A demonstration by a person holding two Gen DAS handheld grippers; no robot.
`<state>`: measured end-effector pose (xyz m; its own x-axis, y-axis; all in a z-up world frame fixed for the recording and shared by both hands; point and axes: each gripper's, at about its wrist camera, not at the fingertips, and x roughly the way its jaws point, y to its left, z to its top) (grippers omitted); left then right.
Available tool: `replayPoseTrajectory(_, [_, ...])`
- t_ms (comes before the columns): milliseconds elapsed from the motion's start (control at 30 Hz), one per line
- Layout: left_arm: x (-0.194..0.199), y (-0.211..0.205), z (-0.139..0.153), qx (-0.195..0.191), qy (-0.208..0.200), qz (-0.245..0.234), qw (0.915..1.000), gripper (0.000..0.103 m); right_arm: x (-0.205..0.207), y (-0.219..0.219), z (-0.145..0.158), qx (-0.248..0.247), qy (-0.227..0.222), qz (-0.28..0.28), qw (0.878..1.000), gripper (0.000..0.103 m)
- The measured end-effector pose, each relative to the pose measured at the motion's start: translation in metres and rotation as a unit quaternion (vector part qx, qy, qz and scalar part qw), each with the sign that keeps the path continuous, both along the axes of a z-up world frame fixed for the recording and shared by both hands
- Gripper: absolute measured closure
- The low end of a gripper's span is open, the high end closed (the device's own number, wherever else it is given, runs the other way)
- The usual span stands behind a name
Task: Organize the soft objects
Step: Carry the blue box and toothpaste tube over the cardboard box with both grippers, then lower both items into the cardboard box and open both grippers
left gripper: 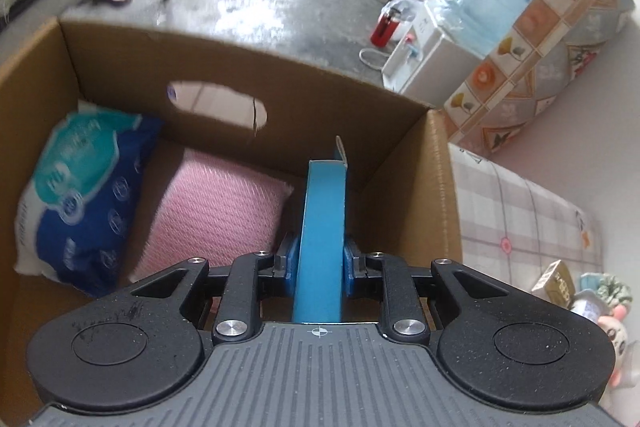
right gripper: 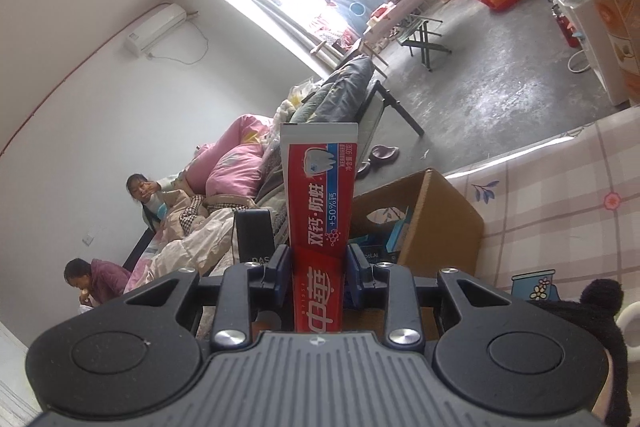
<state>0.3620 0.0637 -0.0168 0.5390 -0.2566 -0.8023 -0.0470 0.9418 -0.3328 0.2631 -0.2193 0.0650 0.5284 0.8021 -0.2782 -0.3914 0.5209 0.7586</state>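
Red, white and blue print covers the toothpaste tube [right gripper: 318, 227] that the right gripper [right gripper: 319, 277] clamps between its blue pads; the large characters read 中華 near the pads, then 双钙·防蛀 and "+50%钙" further up, with a tooth drawing near the flat white crimp; the smallest print is too fine to read; the tube's long axis runs straight out along the fingers, crimp end far from the camera, held in the air near the cardboard box [right gripper: 438, 211], which stands on a checked cloth [right gripper: 560, 211].

The left gripper [left gripper: 319, 265] clamps a flat blue carton [left gripper: 322, 227] edge-on, its long axis also along the fingers, with an opened flap at the far tip; it hangs above the inside of the box [left gripper: 404, 163], near the right wall; the pads press both faces.

In the box a blue and teal tissue pack [left gripper: 76, 195] leans at the left wall, its lettering blurred; a pink pack [left gripper: 220, 211] lies beside it, touching; bare floor shows between the pink pack and the right wall, under the carton; the far wall has an oval hand hole.
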Motion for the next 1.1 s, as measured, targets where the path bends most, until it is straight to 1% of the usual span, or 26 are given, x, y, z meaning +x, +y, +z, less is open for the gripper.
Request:
replayPoseTrajectory(33, [0.001, 0.002, -0.002, -0.014, 0.008, 0.002, 0.9999, 0.077, 0.000, -0.002, 0.000, 0.001, 0.001, 0.000, 1.000, 0.071])
replayPoseTrajectory(100, [0.002, 0.008, -0.004, -0.049, 0.015, 0.004, 0.9987, 0.068, -0.001, -0.004, 0.000, 0.001, 0.001, -0.002, 1.000, 0.071])
replayPoseTrajectory(133, [0.001, 0.011, -0.003, -0.066, 0.017, 0.004, 0.9977, 0.066, -0.003, -0.005, 0.001, 0.000, 0.000, -0.002, 1.000, 0.071])
replayPoseTrajectory(167, [0.000, 0.013, -0.001, -0.074, 0.018, 0.005, 0.9971, 0.064, -0.004, -0.006, 0.002, -0.002, -0.001, -0.003, 1.000, 0.071])
replayPoseTrajectory(233, [-0.004, 0.016, 0.004, -0.079, 0.012, 0.012, 0.9968, 0.064, -0.006, -0.007, 0.005, -0.004, -0.003, -0.004, 1.000, 0.071])
replayPoseTrajectory(300, [-0.011, 0.020, 0.012, -0.082, -0.004, 0.018, 0.9965, 0.064, -0.011, -0.008, 0.009, -0.003, -0.004, -0.006, 1.000, 0.071])
replayPoseTrajectory(400, [-0.020, 0.025, 0.022, -0.099, -0.008, 0.016, 0.9950, 0.064, -0.017, -0.009, 0.015, -0.003, -0.009, -0.009, 1.000, 0.071])
replayPoseTrajectory(567, [-0.051, 0.041, 0.052, -0.103, -0.035, 0.028, 0.9937, 0.064, -0.034, -0.009, 0.031, -0.004, -0.022, -0.007, 1.000, 0.071])
replayPoseTrajectory(633, [-0.070, 0.050, 0.068, -0.099, -0.050, 0.037, 0.9931, 0.064, -0.043, -0.005, 0.040, -0.004, -0.029, -0.002, 1.000, 0.071])
replayPoseTrajectory(733, [-0.108, 0.064, 0.097, -0.051, -0.077, 0.059, 0.9940, 0.062, -0.053, 0.006, 0.052, -0.006, -0.035, 0.012, 0.999, 0.071])
replayPoseTrajectory(800, [-0.137, 0.073, 0.113, -0.021, -0.100, 0.075, 0.9920, 0.050, -0.057, 0.018, 0.057, -0.006, -0.035, 0.026, 0.999, 0.071])
replayPoseTrajectory(833, [-0.153, 0.079, 0.118, -0.012, -0.111, 0.081, 0.9905, 0.048, -0.058, 0.025, 0.058, -0.007, -0.033, 0.034, 0.999, 0.071])
replayPoseTrajectory(967, [-0.208, 0.108, 0.121, -0.012, -0.124, 0.104, 0.9868, 0.046, -0.053, 0.067, 0.051, -0.006, -0.006, 0.072, 0.997, 0.071])
replayPoseTrajectory(1033, [-0.229, 0.120, 0.118, -0.012, -0.129, 0.121, 0.9841, 0.043, -0.046, 0.094, 0.042, -0.003, 0.021, 0.094, 0.995, 0.071])
replayPoseTrajectory(1100, [-0.249, 0.132, 0.112, -0.018, -0.137, 0.146, 0.9796, 0.042, -0.036, 0.122, 0.029, -0.002, 0.051, 0.111, 0.992, 0.071])
